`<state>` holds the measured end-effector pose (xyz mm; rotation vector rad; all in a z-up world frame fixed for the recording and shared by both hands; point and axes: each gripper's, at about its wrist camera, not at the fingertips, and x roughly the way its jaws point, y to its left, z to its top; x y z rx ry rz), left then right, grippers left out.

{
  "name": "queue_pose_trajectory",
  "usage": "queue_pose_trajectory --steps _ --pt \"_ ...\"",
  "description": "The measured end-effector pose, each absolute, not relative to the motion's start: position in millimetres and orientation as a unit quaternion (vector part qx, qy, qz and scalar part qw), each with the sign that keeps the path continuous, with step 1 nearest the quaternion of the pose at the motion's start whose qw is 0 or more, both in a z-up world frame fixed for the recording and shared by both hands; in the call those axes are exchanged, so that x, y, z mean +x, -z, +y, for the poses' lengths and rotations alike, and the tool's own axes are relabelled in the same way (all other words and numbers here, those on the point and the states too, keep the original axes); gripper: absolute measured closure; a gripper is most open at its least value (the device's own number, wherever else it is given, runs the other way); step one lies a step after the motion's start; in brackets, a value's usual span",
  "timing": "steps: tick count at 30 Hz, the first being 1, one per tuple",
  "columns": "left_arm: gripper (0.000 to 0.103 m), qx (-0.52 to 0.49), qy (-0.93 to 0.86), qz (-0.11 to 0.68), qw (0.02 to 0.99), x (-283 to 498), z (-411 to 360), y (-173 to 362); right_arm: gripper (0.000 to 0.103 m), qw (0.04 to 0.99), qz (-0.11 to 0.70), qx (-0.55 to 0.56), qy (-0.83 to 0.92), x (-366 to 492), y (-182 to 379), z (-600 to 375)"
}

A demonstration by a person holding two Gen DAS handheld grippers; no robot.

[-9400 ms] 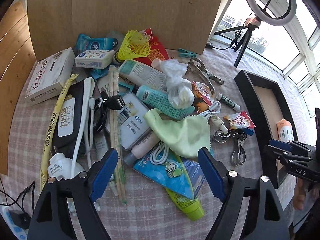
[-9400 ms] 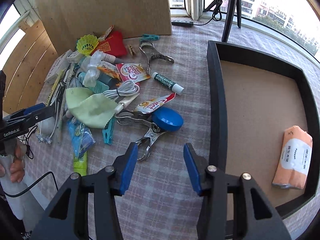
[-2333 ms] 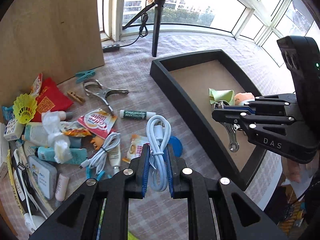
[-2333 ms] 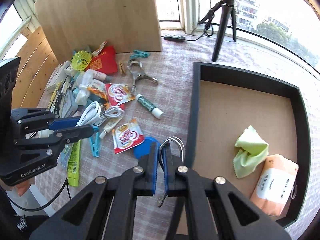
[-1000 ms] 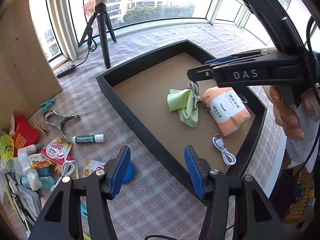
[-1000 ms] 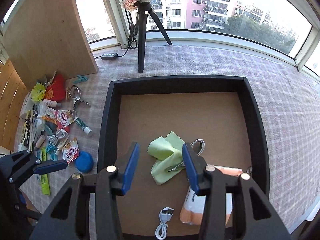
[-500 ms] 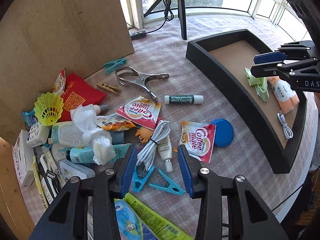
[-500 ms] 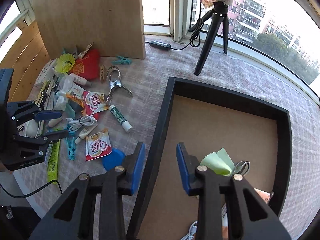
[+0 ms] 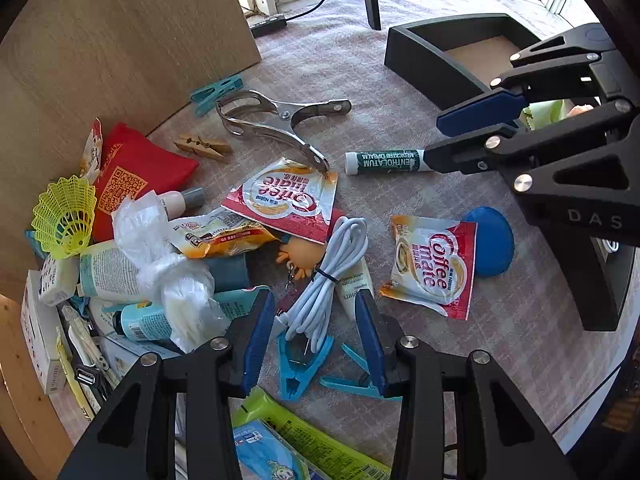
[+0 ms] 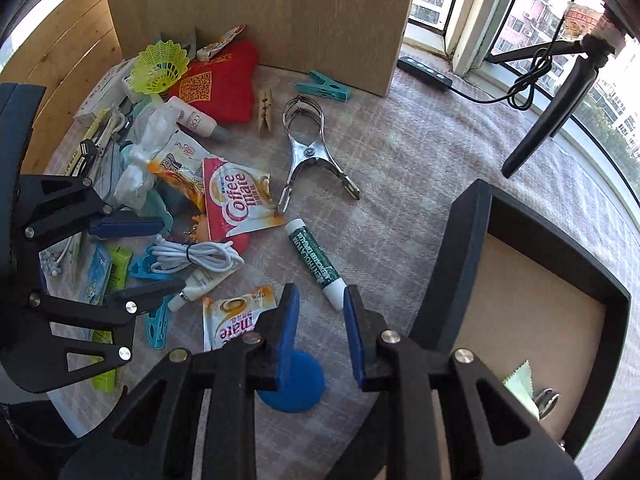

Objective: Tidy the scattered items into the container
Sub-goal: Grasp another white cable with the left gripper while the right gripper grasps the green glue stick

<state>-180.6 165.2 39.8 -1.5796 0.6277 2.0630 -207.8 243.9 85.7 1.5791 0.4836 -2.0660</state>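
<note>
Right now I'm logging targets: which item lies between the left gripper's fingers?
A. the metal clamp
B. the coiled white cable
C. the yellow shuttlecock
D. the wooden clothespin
B: the coiled white cable lies between the left gripper fingers, not yet pinched.

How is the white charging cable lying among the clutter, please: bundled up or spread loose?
Bundled. The white cable is looped into a tight hank with a dark tie round its middle, resting on the blue clothespin.

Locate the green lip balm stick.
The lip balm stick lies on the tablecloth between the metal clamp and the right hand-held gripper, left of the tray.
</note>
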Motion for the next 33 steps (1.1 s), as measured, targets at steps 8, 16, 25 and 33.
queue_pose_trajectory --steps 8,16,25,33 --pt "0.079 -0.582 -0.744 0.231 0.233 -183.2 166.1 -31.8 0.08 0.24 0.195 0.598 0.74 -219.3 -60.7 229.1" --pt "0.081 -0.583 -0.746 0.215 0.239 -181.1 164.4 -31.1 0.085 0.24 0.182 0.611 0.732 -220.0 -50.3 224.2" --pt "0.087 -0.589 -0.761 0.148 0.229 -174.8 152.6 -33.6 0.087 0.231 0.141 0.615 0.74 -217.1 -51.2 226.4" --pt "0.091 -0.571 -0.784 0.092 0.226 -167.4 135.8 -66.4 0.087 0.221 0.077 0.602 0.764 -207.1 -73.6 248.3"
